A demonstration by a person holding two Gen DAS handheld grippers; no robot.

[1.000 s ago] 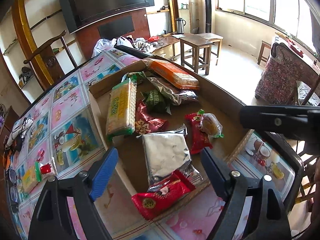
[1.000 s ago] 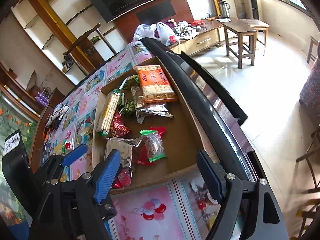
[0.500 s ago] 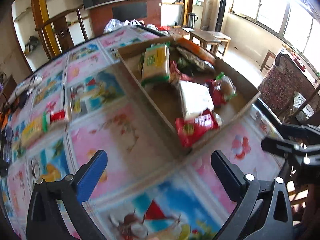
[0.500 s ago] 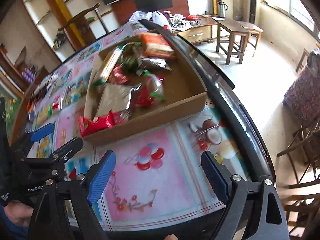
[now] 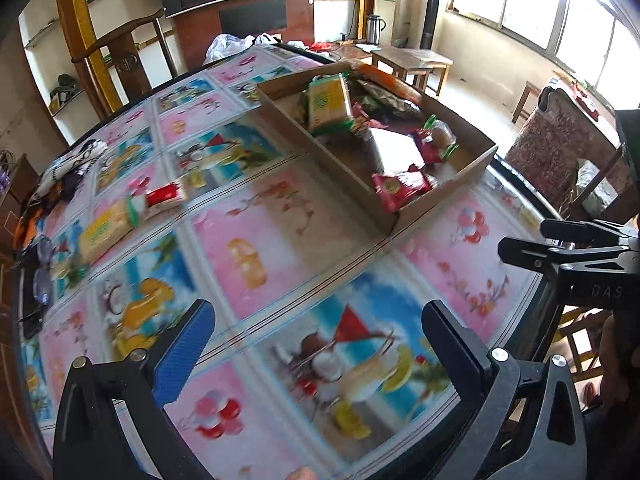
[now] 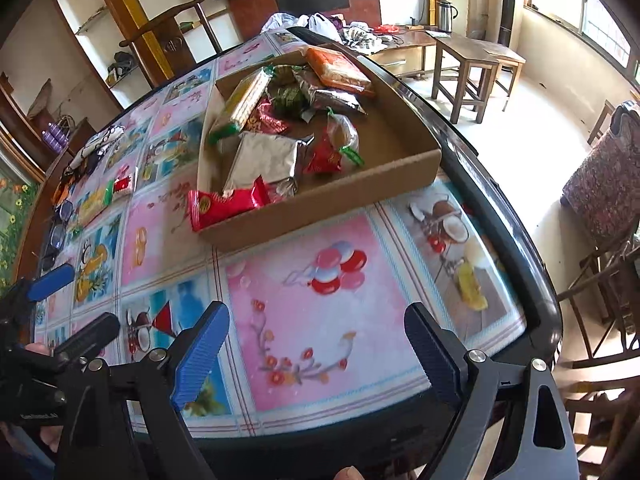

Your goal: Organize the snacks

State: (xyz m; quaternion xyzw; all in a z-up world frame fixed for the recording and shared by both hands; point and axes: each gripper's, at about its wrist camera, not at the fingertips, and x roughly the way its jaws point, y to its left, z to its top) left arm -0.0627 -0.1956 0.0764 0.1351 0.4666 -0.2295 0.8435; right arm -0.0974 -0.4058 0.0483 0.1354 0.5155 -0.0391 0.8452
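Observation:
A cardboard box (image 5: 440, 200) (image 6: 320, 208) on the picture-patterned table holds several snacks. Among them are a yellow-green cracker pack (image 5: 330, 102) (image 6: 244, 100), a silver foil packet (image 6: 264, 160), an orange cracker pack (image 6: 338, 68) and a red packet (image 5: 400, 190) (image 6: 224, 204) leaning over the box's near corner. A yellow pack (image 5: 106, 228) and a small red-and-white pack (image 5: 166, 196) lie loose on the table, left of the box. My left gripper (image 5: 316, 312) hovers open over bare tablecloth, well short of the box. My right gripper (image 6: 316, 312) is open too, near the table's front edge, with nothing between its fingers.
Glasses (image 5: 42, 284) and a heap of cloth and small items (image 5: 76, 160) lie at the table's left end. The black table rim (image 6: 520, 240) curves along the right. A wooden chair (image 5: 120, 52) stands behind the table, and wooden stools (image 6: 472, 64) stand on the floor to the right.
Both grippers have drawn back from above the box toward the table's near edge, so the box now sits farther ahead. The left jaws have spread wider.

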